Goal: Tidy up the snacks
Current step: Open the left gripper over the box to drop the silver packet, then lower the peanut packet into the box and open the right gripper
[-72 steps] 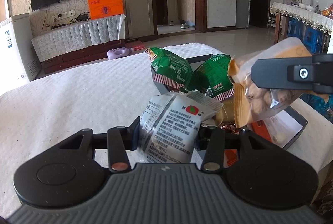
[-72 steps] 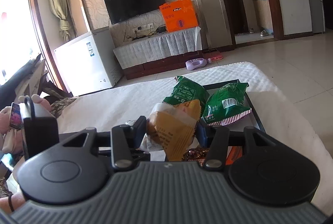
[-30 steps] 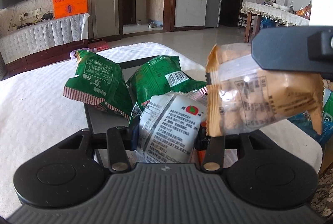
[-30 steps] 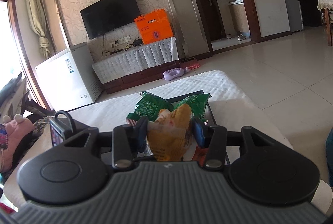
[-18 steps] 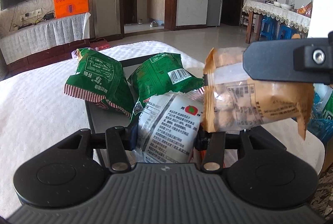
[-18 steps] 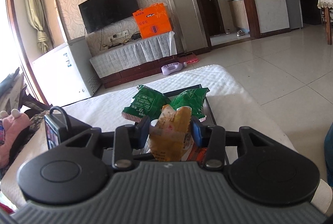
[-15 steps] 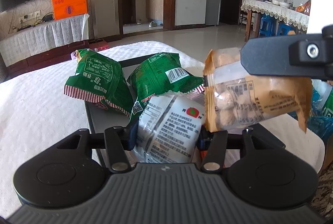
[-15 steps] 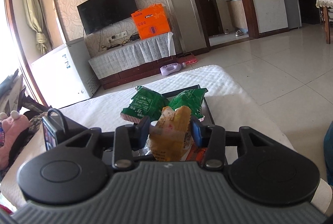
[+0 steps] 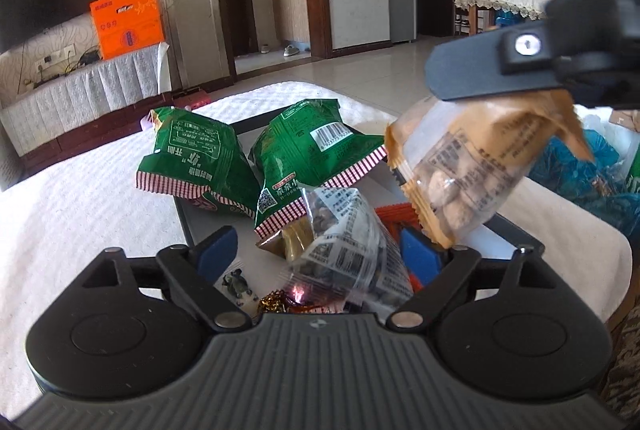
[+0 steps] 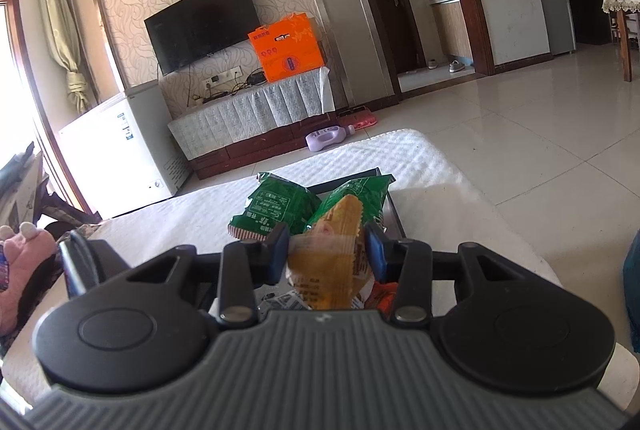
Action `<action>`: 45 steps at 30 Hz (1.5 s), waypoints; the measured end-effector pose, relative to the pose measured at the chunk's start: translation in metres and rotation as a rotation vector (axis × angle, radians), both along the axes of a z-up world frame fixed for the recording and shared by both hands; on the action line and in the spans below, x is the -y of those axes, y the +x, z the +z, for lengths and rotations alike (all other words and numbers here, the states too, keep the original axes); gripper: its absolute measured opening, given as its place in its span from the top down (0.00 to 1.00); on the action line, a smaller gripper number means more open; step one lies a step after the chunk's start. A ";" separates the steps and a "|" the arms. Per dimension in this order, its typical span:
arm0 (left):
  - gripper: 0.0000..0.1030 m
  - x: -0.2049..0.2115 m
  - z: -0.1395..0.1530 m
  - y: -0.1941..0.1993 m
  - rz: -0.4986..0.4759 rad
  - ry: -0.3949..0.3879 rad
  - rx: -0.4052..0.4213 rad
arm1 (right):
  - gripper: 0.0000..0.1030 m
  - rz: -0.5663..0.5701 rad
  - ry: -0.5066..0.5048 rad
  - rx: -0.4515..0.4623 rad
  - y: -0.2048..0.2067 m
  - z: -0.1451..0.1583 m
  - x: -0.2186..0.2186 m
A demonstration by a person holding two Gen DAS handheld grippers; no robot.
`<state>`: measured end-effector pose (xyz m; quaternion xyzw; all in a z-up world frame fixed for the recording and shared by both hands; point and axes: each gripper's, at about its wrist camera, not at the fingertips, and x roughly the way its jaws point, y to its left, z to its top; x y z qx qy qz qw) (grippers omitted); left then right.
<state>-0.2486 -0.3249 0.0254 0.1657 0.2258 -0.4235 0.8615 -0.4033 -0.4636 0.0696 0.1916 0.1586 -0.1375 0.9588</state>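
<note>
My left gripper (image 9: 316, 250) has its jaws spread wide; the clear printed packet (image 9: 352, 246) sits loose between them, dropping toward the black tray (image 9: 200, 226) on the white-covered bench (image 9: 80, 198). I should back straight off so neither pad drags it. My right gripper (image 10: 324, 256) pinches the tan nut packet (image 10: 326, 270) above the tray; I judge it best lowered onto bare tray beside the green bags before letting go. I count two green bags (image 9: 196, 158), one clear packet, one tan packet, plus small sweets too jumbled to count.
</note>
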 end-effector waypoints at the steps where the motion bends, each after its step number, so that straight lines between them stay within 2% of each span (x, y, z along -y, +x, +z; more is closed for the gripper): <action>1: 0.09 -0.002 0.000 -0.002 -0.002 0.006 0.013 | 0.58 0.000 0.002 -0.001 0.001 0.000 0.001; 12: 0.06 -0.020 -0.006 -0.030 -0.071 0.068 0.086 | 0.59 0.019 0.089 -0.029 0.021 -0.011 0.007; 18: 0.05 -0.030 -0.004 -0.034 -0.058 0.037 0.071 | 0.59 0.077 0.144 -0.054 0.041 -0.022 0.005; 31: 0.02 -0.032 -0.004 -0.035 -0.038 0.032 0.061 | 0.56 0.083 0.007 -0.153 0.058 -0.029 -0.010; 37: 0.02 -0.031 -0.004 -0.032 -0.039 0.032 0.059 | 0.46 0.062 0.029 -0.130 0.050 -0.026 -0.004; 41: 0.02 -0.031 -0.004 -0.032 -0.040 0.032 0.057 | 0.46 0.045 0.032 -0.101 0.043 -0.022 -0.002; 45: 0.01 -0.031 -0.004 -0.031 -0.036 0.029 0.047 | 0.46 0.034 0.005 -0.150 0.045 -0.026 -0.003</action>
